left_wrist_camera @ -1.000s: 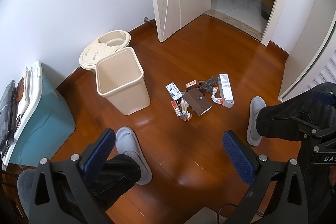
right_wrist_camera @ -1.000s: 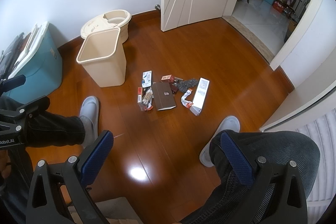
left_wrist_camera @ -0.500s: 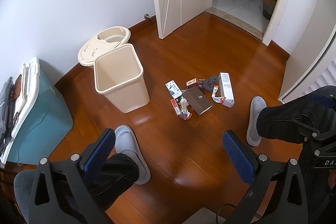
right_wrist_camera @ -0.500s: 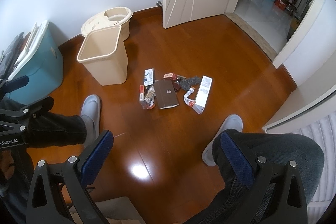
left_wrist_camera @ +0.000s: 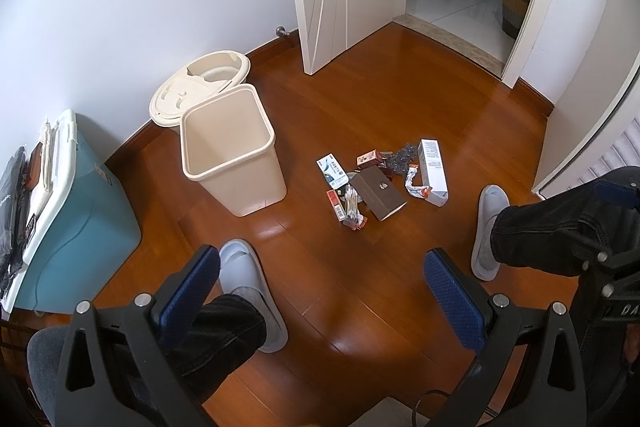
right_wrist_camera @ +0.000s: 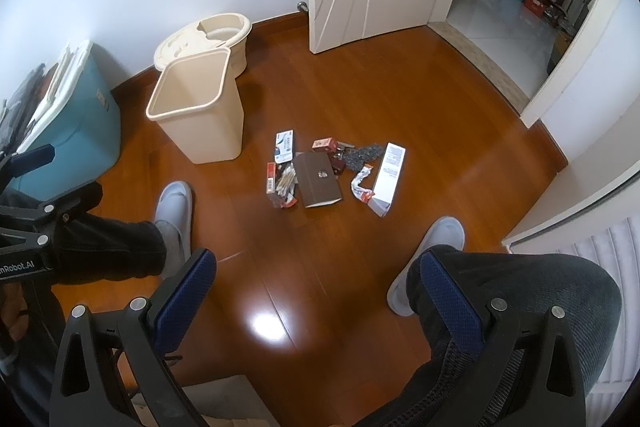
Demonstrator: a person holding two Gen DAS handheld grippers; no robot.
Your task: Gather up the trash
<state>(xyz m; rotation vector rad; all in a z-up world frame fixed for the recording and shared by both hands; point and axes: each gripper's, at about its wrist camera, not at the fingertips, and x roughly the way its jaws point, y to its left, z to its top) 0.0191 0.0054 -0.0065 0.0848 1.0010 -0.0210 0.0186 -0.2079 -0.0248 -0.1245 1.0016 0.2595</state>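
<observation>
Currently I am holding both grippers high above the wooden floor [left_wrist_camera: 380, 75], well apart from the trash. The left gripper [left_wrist_camera: 320, 291] is spread wide with nothing between its blue pads [left_wrist_camera: 190, 285], and the right gripper [right_wrist_camera: 318, 297] is likewise spread wide and carrying nothing.

Compared with a second ago, both views are shifting only slightly: the pile is sitting marginally lower and closer in frame, so I am judging this as a slow approach, not a grasp. No item has moved.

The trash is lying in one loose cluster on the floor between my slippers [right_wrist_camera: 172, 211]: a brown box [right_wrist_camera: 318, 179], a white carton [right_wrist_camera: 390, 167], a blue-and-white packet [right_wrist_camera: 284, 146], a small red box [right_wrist_camera: 323, 144], a crumpled wrapper [right_wrist_camera: 360, 183] and a bundle of swabs [right_wrist_camera: 286, 183]. The beige bin [left_wrist_camera: 228, 147] is standing upright and open just beside the cluster, on its left; from what its opening shows, nothing is in it.

Collection is therefore not yet begun. The next move is calling for a descent toward one item, probably the brown box or the carton.
</observation>
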